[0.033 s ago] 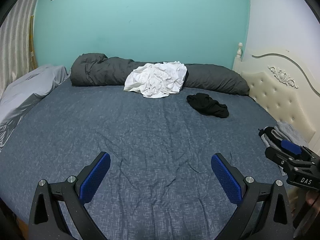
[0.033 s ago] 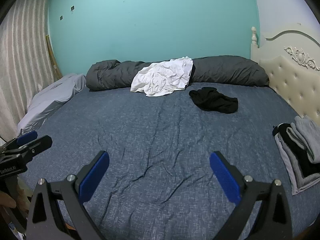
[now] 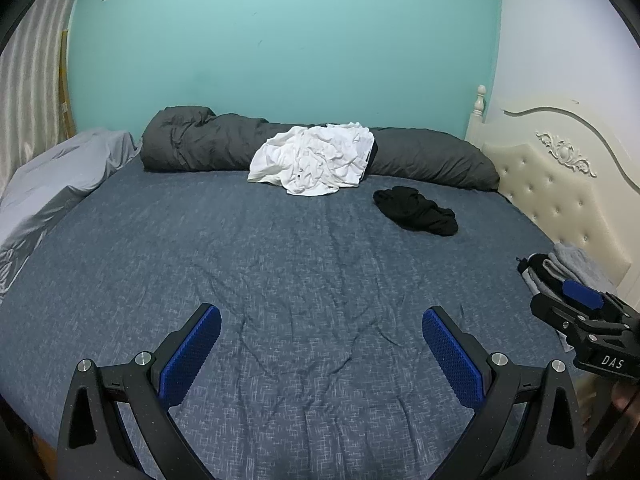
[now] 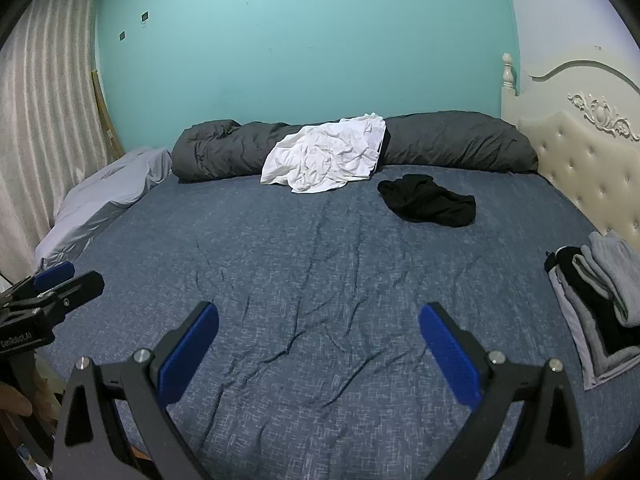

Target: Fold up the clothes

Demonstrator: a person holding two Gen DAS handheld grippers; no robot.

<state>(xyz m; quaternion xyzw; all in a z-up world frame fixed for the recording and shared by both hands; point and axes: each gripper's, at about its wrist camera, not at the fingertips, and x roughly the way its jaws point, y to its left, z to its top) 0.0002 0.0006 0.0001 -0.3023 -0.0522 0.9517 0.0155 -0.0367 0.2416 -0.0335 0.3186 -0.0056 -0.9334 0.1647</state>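
Observation:
A crumpled white garment lies at the far side of the bed, partly over a rolled dark grey duvet. To its right a small black garment sits bunched on the blue sheet. A stack of folded grey and black clothes rests at the right edge. My left gripper hovers open over bare sheet near the front, holding nothing. My right gripper is likewise open and empty, well short of both garments. Each gripper appears at the edge of the other's view.
The blue sheet covers the bed and is lightly wrinkled. The rolled duvet runs along the teal wall. A cream tufted headboard bounds the right side. A pale grey cover lies at the left, with a curtain behind.

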